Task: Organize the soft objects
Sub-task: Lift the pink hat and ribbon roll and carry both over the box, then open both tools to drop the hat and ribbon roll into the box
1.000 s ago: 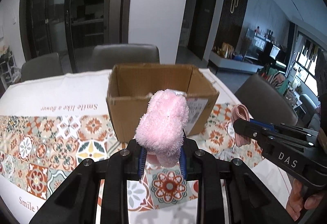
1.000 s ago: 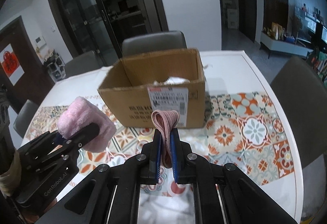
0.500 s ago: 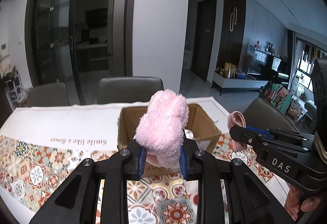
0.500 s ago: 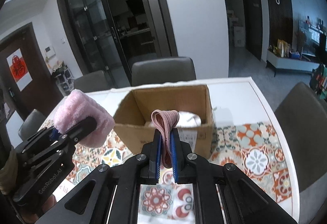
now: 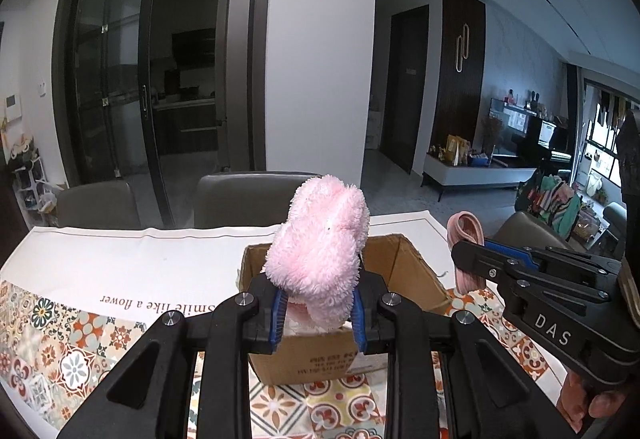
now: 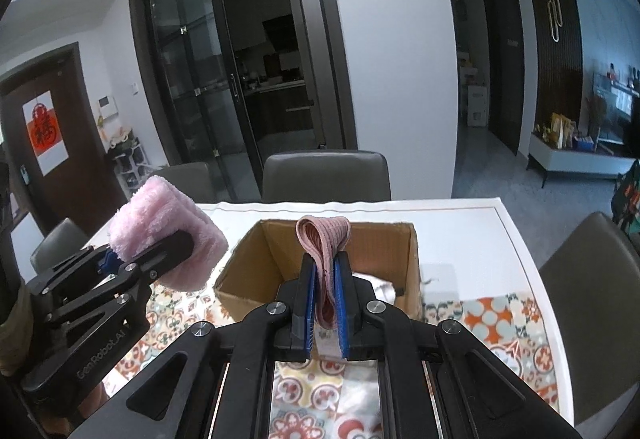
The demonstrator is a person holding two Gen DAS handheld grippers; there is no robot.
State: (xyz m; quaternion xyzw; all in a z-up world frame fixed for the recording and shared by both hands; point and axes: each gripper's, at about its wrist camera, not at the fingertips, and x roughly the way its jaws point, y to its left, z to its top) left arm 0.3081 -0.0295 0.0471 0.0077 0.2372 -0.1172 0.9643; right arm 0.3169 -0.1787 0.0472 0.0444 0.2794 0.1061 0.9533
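Both grippers are rising and travelling toward the far side of the table [image 5: 120, 267], and that is what is changing: a second ago the cardboard box [image 6: 256, 263] was filling the middle of each wrist view from the side, whereas now both cameras are looking down over its near wall into the open top.

The left gripper [image 5: 318, 313] is keeping its jaws closed part-way, squeezing the fluffy pink cloth [image 5: 320, 255], which is bulging well above the pads. In the right wrist view this bundle [image 6: 160, 227] is hanging left of the box, not yet over the opening.

The right gripper [image 6: 322, 303] is holding its jaws almost fully closed on the folded pink band [image 6: 324, 239], whose loop is sticking up between the blue pads. It is lining up with the middle of the box.

Neither grip is loosening across the second, so both soft things are travelling securely. Some pale material is already lying in the box bottom. Judging by this, the carry is nearing its end, and the release over the opening is the step coming next, probably the band first.
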